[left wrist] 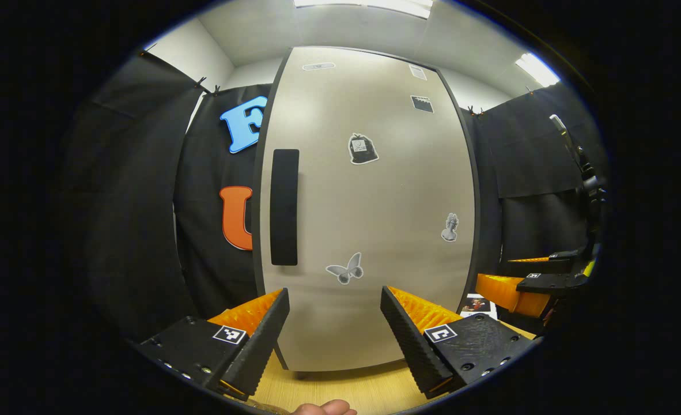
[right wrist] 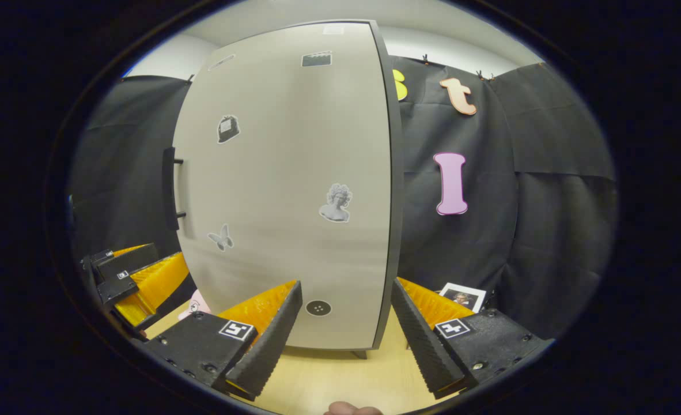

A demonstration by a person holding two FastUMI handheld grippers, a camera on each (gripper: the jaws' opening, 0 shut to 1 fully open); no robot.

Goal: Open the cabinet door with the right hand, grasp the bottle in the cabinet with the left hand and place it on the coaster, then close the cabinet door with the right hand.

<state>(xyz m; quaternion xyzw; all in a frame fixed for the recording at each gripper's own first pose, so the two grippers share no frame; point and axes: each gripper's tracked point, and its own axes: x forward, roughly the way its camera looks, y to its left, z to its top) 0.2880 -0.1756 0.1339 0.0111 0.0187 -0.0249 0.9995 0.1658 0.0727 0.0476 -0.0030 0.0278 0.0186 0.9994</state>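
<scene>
1. Cabinet door — closed, pale grey with a dark edge, standing straight ahead of the left gripper, whose two fingers are spread wide apart with nothing between them.
2. Handle — a black vertical bar on the door, above and just inside the left gripper's left finger; in the right gripper view the same handle sits at the door's far left edge, well to the left of the right gripper.
3. Right gripper — fingers likewise parted and empty, pointed at the door's lower right corner; it also shows at the right edge of the left gripper view.
4. Stickers — a butterfly, a bust and a dark bag-like shape on the door; any print on them is too small to read.
5. Table — light wood, beneath both grippers and the cabinet.
6. Picture card — lying on the table just beyond the right gripper's right finger.
7. Bottle — hidden; its place cannot be told.
</scene>
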